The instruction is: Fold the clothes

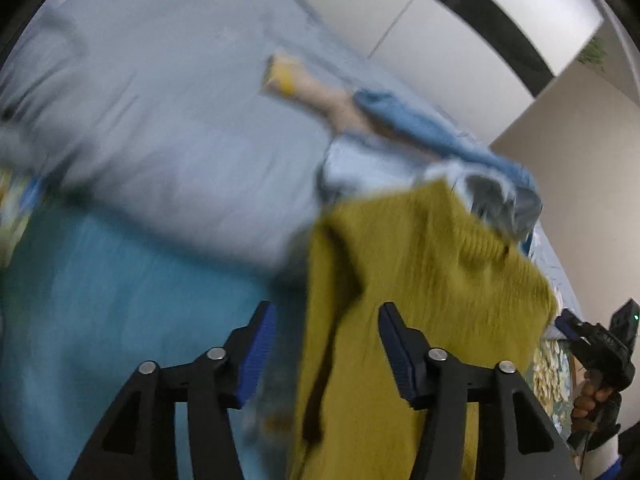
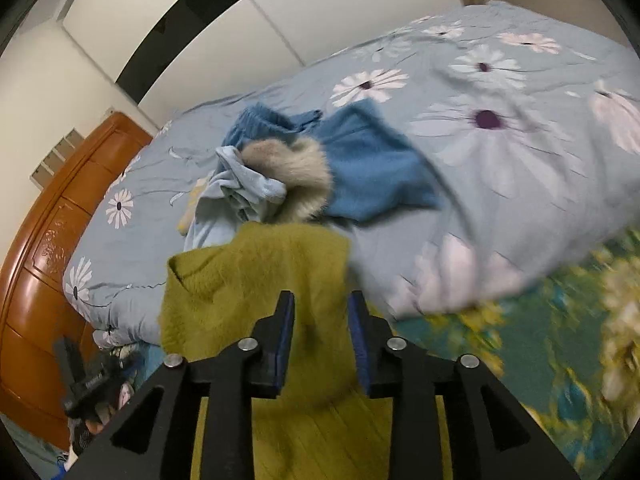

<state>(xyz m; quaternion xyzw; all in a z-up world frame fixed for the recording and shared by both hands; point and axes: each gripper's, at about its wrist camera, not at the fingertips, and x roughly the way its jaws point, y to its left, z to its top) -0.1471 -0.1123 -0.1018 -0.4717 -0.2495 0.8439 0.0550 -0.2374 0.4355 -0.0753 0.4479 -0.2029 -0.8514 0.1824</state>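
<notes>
An olive-green knit sweater (image 1: 420, 280) hangs in front of both cameras above the bed. In the left wrist view my left gripper (image 1: 326, 344) has its jaws wide apart, with the sweater's left edge between them. In the right wrist view the sweater (image 2: 256, 276) drapes between the parted jaws of my right gripper (image 2: 320, 336); I cannot see either one pinching it. The right gripper also shows at the left view's far right edge (image 1: 592, 344). A pile of clothes lies beyond: a blue garment (image 2: 368, 160), a beige furry piece (image 2: 296, 172) and a light-blue shirt (image 2: 236, 192).
A light-blue quilt with white daisies (image 2: 500, 128) covers the bed over a teal floral sheet (image 2: 540, 344). A wooden headboard (image 2: 44, 248) stands at the left. White wardrobe doors (image 2: 280, 12) stand behind the bed. A yellow item (image 1: 286, 74) lies on the quilt.
</notes>
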